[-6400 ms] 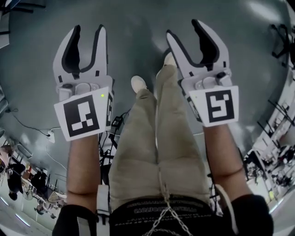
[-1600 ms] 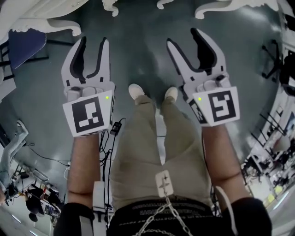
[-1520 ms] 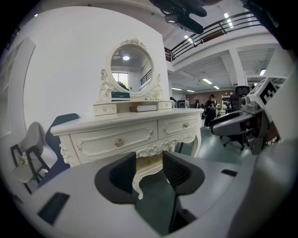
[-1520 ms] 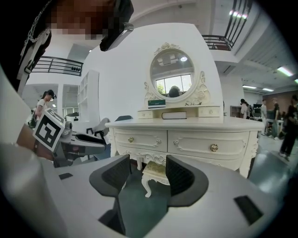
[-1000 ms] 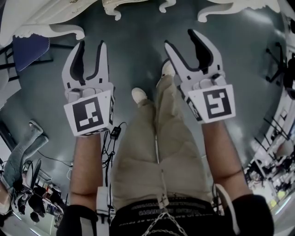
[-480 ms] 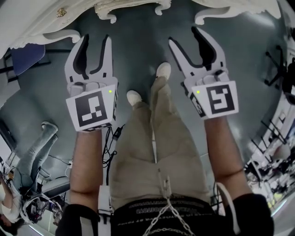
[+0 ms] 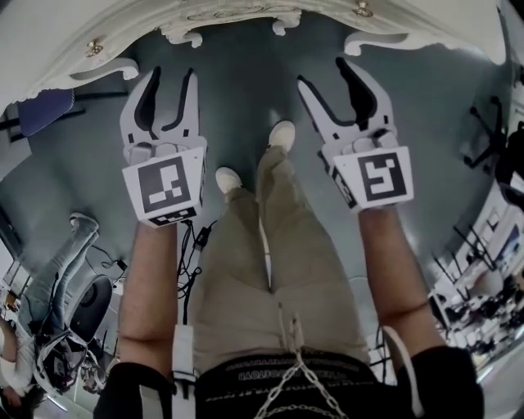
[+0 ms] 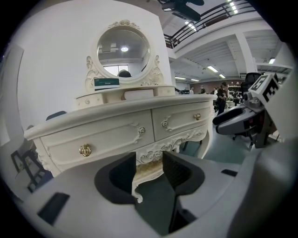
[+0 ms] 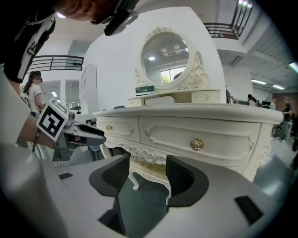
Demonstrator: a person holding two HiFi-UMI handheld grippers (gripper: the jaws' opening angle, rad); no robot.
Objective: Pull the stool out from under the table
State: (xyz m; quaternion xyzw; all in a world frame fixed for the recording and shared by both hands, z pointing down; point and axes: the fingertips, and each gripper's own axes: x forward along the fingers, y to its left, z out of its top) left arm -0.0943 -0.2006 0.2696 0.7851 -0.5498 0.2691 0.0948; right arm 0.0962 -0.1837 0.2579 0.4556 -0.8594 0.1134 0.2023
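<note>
The left hand-held gripper and right hand-held gripper are part-open and empty. The stool lies straight ahead, tucked beneath the dressing table, apparently equally near both.

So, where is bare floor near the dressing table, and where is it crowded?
Bare floor lies between the left hand-held gripper and right hand-held gripper, from the table down to the shoes. Crowded: under the table, where the stool stands; cables lie lower left.
</note>
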